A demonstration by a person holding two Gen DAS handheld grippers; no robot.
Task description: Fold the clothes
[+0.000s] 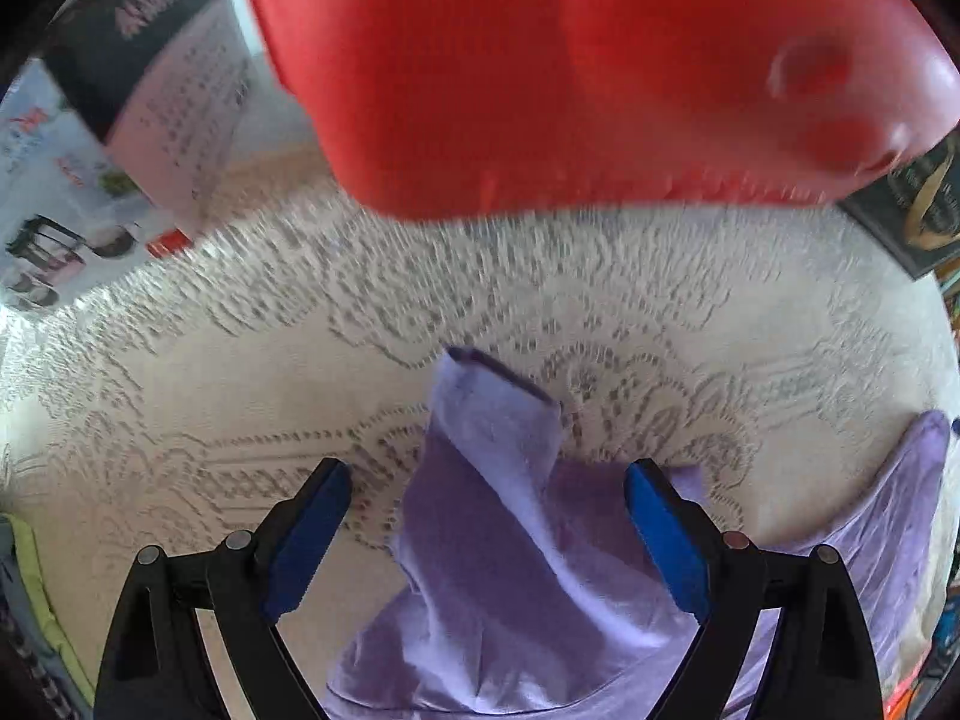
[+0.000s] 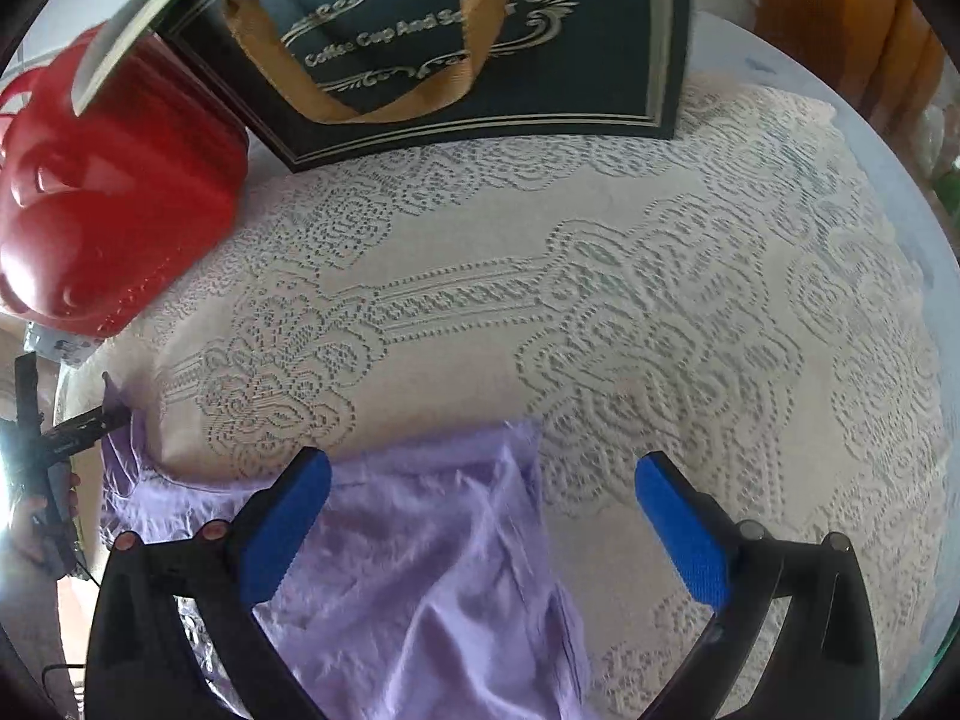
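A lilac garment lies crumpled on the lace tablecloth. In the left wrist view a sleeve or hem end sticks up between the fingers. My left gripper is open above the cloth, blue pads either side of it. In the right wrist view the garment lies flat under my open right gripper, its edge below the left pad. The left gripper shows at the far left by the garment's other end.
A red plastic container stands close at the back, also in the right wrist view. A dark gift bag with gold handles stands behind the lace cloth. A printed box is at the left.
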